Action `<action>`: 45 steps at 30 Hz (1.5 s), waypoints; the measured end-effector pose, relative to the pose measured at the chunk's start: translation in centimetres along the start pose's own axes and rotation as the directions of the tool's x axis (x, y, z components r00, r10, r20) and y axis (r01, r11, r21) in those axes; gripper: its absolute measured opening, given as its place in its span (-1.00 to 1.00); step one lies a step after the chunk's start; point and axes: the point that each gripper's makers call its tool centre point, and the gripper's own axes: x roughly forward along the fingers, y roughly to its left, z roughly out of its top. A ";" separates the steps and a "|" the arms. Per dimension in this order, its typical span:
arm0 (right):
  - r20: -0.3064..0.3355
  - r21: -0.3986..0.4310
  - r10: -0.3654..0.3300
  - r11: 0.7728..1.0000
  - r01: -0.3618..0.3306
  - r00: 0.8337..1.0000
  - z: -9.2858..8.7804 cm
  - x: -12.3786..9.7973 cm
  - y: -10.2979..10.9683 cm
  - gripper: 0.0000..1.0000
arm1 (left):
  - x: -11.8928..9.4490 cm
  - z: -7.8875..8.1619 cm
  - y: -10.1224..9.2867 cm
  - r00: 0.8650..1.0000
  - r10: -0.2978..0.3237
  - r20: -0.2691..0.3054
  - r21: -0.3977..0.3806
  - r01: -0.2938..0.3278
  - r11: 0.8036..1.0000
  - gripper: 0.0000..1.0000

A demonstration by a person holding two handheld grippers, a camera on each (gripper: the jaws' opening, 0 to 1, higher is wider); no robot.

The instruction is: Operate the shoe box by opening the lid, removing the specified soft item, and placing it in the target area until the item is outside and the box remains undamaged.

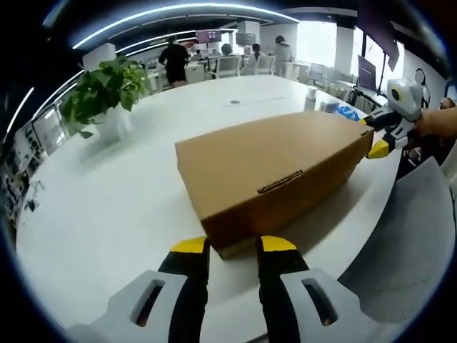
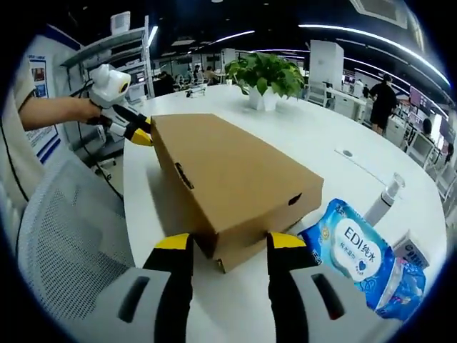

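White table (image 1: 107, 207) bears shoe box (image 1: 275, 175), potted plant (image 1: 107, 96), perhaps wipes pack (image 2: 360, 261).

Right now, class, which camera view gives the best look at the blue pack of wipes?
The right gripper view: the blue pack of wipes lies close on the white table, beside the shoe box, its label readable. In the left gripper view just a small blue patch peeks past the box's far end.

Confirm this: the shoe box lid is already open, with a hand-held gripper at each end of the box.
Wrong on the lid: the shoe box is closed, as the right gripper view shows. The left hand-held gripper and right hand-held gripper do sit at opposite ends.
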 end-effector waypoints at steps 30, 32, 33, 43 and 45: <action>-0.050 -0.061 -0.018 0.998 0.015 0.999 -1.4 0.9 -0.4 -0.25 | 1.7 -1.4 0.1 0.999 -0.022 -0.033 -0.032 0.021 0.999 -0.52; -0.047 -0.058 -0.018 0.998 0.015 0.999 -1.3 0.8 -0.3 -0.25 | 1.7 -1.4 0.1 0.999 -0.024 -0.034 -0.035 0.023 0.999 -0.52; -0.043 -0.055 -0.017 0.998 0.014 0.999 -1.2 0.7 -0.3 -0.26 | 1.6 -1.4 0.1 0.999 -0.025 -0.034 -0.037 0.024 0.999 -0.52; 0.000 -0.038 -0.010 0.999 0.010 1.000 0.2 -0.3 0.1 -0.28 | 0.0 -0.8 0.7 1.000 0.001 -0.018 -0.018 -0.002 1.000 -0.51; 0.008 -0.037 -0.011 0.999 0.011 1.000 0.4 -0.4 0.1 -0.29 | -0.3 -0.4 0.8 1.000 0.005 -0.008 -0.010 -0.005 1.000 -0.51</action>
